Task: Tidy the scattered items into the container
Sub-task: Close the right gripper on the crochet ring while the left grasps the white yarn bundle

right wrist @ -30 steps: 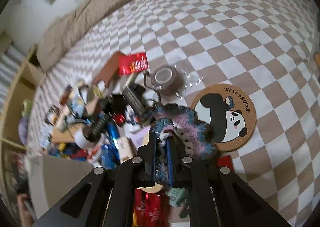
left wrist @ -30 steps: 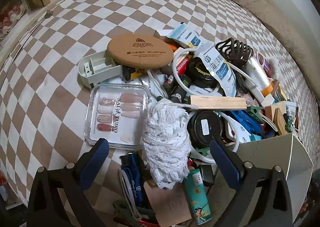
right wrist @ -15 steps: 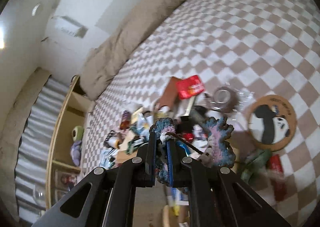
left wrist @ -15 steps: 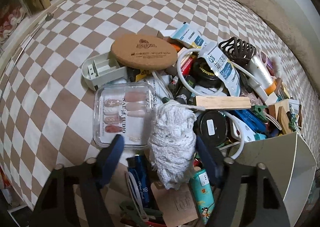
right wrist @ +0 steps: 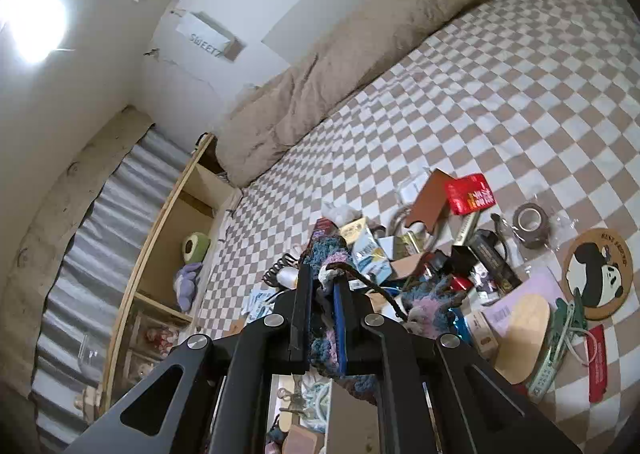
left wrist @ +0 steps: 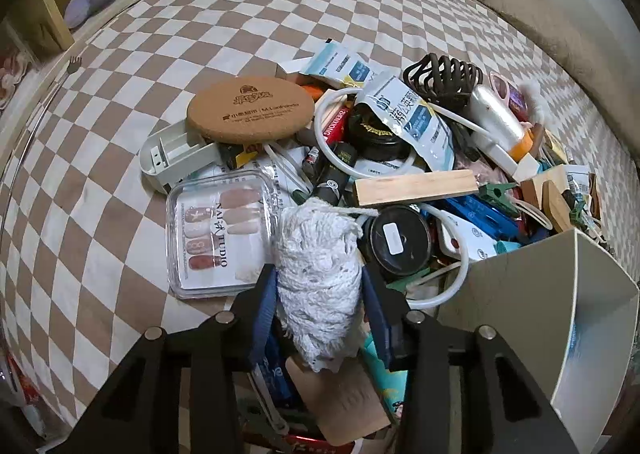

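Your left hand-held gripper (left wrist: pixel 319 296) is closing its jaws on the white crochet bundle (left wrist: pixel 318 274), and the blue pads already touch both of its sides; the bundle lies on the pile of scattered items (left wrist: pixel 400 158) on the checkered bed (left wrist: pixel 120 134), beside the clear nail-tip case (left wrist: pixel 218 230) and just beside the white container (left wrist: pixel 576 318) near the bed's edge. Your right hand-held gripper (right wrist: pixel 322 286) is pressed together, pinching the blue-and-pink knitted piece (right wrist: pixel 432 304), which hangs above the pile.
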A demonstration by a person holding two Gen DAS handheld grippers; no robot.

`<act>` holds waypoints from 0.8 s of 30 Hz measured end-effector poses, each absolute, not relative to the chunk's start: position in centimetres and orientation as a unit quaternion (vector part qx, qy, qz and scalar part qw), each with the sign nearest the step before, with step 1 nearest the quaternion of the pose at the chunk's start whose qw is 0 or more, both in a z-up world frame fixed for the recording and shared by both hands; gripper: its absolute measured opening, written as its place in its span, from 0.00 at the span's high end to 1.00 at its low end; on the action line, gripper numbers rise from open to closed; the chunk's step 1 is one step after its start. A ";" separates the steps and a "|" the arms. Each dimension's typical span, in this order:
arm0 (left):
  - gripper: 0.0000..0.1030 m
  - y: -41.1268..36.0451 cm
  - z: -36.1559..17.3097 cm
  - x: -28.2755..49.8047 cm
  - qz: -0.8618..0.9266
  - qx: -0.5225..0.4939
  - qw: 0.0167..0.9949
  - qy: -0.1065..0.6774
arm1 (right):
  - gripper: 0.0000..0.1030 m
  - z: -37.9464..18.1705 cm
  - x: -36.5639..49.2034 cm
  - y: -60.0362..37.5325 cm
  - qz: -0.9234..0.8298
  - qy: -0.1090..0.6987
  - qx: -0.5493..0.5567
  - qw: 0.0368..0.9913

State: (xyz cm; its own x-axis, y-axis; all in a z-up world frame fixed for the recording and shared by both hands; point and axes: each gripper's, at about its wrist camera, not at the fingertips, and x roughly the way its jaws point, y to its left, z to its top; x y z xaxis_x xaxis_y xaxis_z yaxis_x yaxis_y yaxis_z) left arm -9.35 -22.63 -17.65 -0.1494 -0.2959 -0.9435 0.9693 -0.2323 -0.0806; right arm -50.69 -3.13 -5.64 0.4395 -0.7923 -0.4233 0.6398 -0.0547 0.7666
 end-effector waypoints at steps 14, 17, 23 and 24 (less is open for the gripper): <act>0.61 -20.7 -13.6 -9.7 -0.695 0.400 0.478 0.359 | 0.90 -3.5 -48.8 -2.5 -0.506 -0.073 0.482 0.711; 0.61 -20.0 -12.2 -10.0 -0.710 0.389 0.472 0.349 | 0.90 -3.1 -48.4 -2.3 -0.506 -0.072 0.475 0.716; 0.61 -18.7 -9.7 -10.7 -0.740 0.367 0.453 0.336 | 0.90 -1.5 -48.2 -1.2 -0.494 -0.096 0.458 0.733; 0.61 -18.5 -9.3 -10.8 -0.744 0.364 0.450 0.335 | 0.90 -1.1 -48.1 -1.0 -0.494 -0.096 0.453 0.736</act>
